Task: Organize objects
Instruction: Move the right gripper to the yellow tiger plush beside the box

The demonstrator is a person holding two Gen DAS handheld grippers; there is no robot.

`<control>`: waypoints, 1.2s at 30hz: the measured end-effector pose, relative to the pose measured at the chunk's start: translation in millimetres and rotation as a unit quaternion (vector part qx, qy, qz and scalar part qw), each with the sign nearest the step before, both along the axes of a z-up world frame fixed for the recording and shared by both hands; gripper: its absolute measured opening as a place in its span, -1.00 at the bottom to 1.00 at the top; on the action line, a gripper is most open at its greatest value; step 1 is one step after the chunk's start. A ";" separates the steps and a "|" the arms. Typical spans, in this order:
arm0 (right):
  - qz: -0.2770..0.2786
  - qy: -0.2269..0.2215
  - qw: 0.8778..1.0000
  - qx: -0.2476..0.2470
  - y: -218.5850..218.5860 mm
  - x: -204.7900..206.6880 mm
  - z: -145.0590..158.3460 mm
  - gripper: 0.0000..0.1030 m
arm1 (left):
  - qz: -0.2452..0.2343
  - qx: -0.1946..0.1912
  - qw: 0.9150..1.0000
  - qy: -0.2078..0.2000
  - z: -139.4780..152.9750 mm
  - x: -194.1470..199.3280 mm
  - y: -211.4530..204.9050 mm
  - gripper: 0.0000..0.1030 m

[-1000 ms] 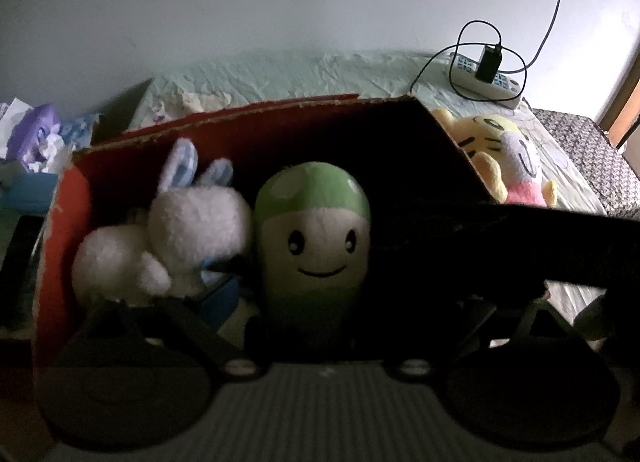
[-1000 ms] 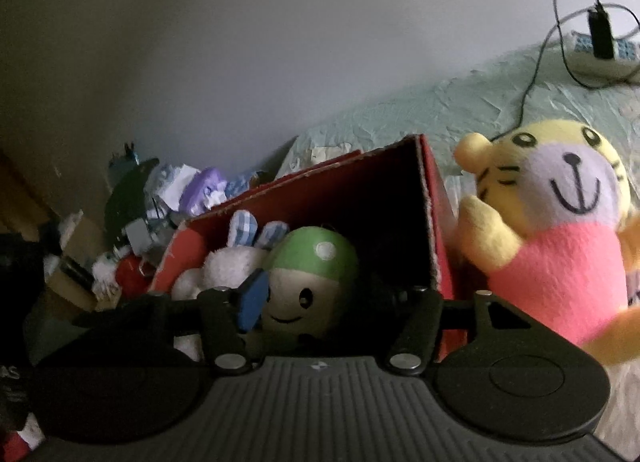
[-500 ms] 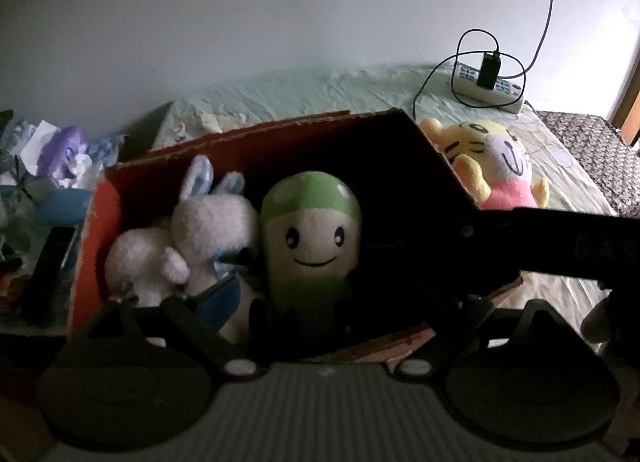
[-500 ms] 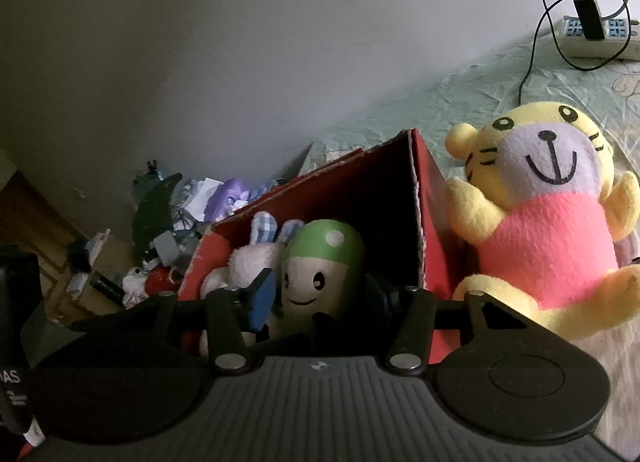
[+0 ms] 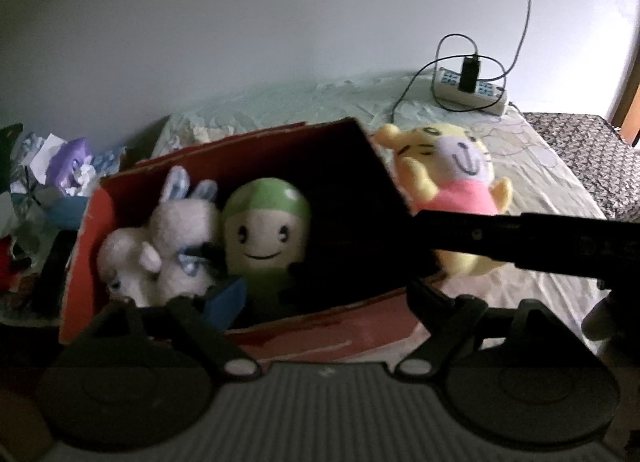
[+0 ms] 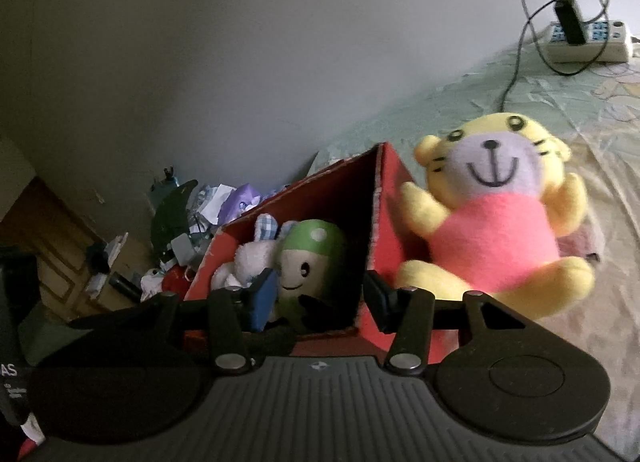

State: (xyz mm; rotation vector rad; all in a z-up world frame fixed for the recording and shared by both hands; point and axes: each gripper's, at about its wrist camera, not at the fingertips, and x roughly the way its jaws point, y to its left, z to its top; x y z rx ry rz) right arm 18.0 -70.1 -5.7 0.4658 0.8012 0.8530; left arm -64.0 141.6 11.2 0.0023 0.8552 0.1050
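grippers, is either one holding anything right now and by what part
Nothing is held. The left gripper and right gripper are both open, empty, in front of the red box.

A bedroom in a home. A bed [image 5: 532, 165] with a wrinkled pale green sheet fills the right of both frames, against a plain wall [image 5: 280, 21]. A power strip [image 6: 588, 39] with a plugged-in charger lies on it at upper right. Household clutter [image 6: 180, 229] piles at left, beside wooden cabinet doors [image 6: 48, 246].
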 end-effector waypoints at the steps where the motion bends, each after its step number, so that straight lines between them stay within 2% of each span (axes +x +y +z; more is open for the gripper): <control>1: -0.003 0.002 1.000 0.001 -6.2 0.9 -1.0 0.02 | -0.002 -0.001 1.000 -0.001 1.0 -0.3 -4.4 0.72; 9: -0.039 0.029 0.999 0.004 -49.7 10.4 -16.8 0.02 | -0.048 -0.025 0.998 -0.013 1.8 -1.9 -44.3 0.68; 15: -0.069 0.050 0.996 0.002 -82.5 21.4 -31.2 0.02 | -0.096 -0.055 0.994 -0.015 -6.2 3.2 -76.2 0.65; 18: -0.079 0.060 0.995 0.004 -96.3 28.5 -36.5 0.02 | -0.115 -0.057 0.992 -0.014 -11.5 7.5 -91.2 0.65; 22: -0.083 0.082 0.993 0.006 -104.7 40.9 -47.1 0.05 | -0.132 -0.070 0.989 -0.002 -20.4 17.0 -101.4 0.65; 28: -0.075 0.121 0.990 0.008 -99.5 55.9 -69.4 0.06 | -0.128 -0.069 0.989 0.019 -33.0 26.7 -107.6 0.65; 31: -0.076 0.136 0.988 0.019 -97.2 62.0 -76.5 -0.04 | -0.122 -0.070 0.990 0.025 -35.3 29.1 -105.4 0.65; 32: -0.076 0.141 0.987 0.021 -96.1 64.6 -79.1 -0.13 | -0.120 -0.071 0.990 0.026 -35.6 29.0 -104.5 0.65; 33: -0.074 0.145 0.986 0.023 -95.2 66.9 -80.5 -0.31 | -0.118 -0.072 0.990 0.026 -35.7 29.1 -103.6 0.65; 36: -0.065 0.152 0.986 0.028 -93.0 69.8 -83.0 -0.43 | -0.115 -0.074 0.990 0.028 -35.8 30.4 -100.8 0.65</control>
